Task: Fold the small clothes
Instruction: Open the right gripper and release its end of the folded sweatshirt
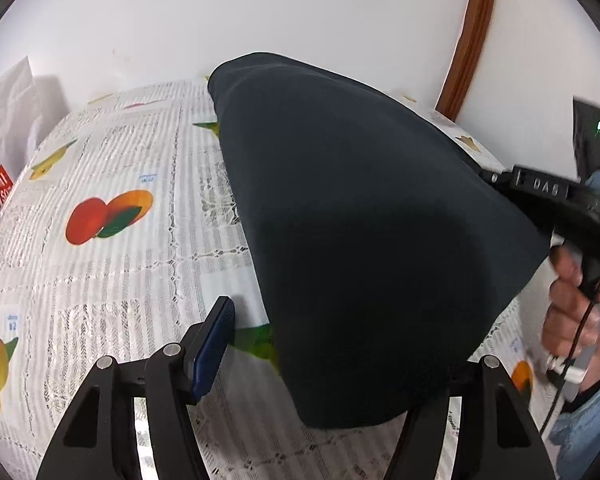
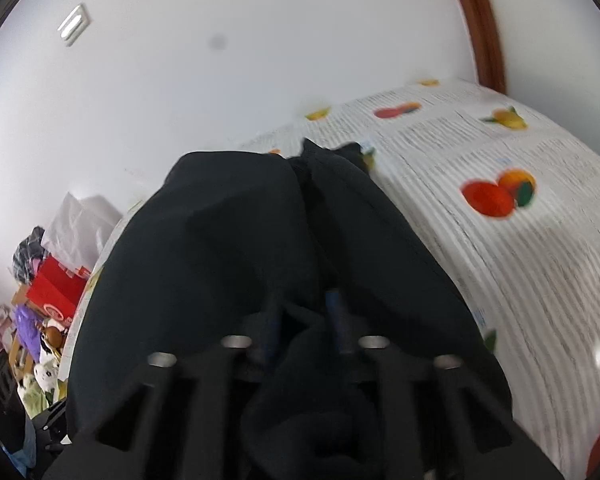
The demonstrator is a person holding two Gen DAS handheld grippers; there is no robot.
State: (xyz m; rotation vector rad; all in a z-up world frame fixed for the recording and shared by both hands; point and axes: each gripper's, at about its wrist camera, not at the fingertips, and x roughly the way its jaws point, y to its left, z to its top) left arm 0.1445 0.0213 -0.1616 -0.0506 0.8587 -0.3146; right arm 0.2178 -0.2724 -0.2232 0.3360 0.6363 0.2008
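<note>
The dark navy soft fabric garment point(image 1: 364, 216) hangs raised above the table's white lace-patterned tablecloth printed with fruit point(image 1: 112, 216), its far end trailing onto the cloth. My right gripper point(image 2: 304, 320) is pinched narrow on a bunched fold of it; a hand point(image 1: 580, 304) in a blue denim sleeve point(image 1: 592, 412) grips its handle. My left gripper point(image 1: 320, 344) stands wide, its blue-padded finger point(image 1: 210, 350) clear of the fabric; the other finger is hidden behind the garment.
</note>
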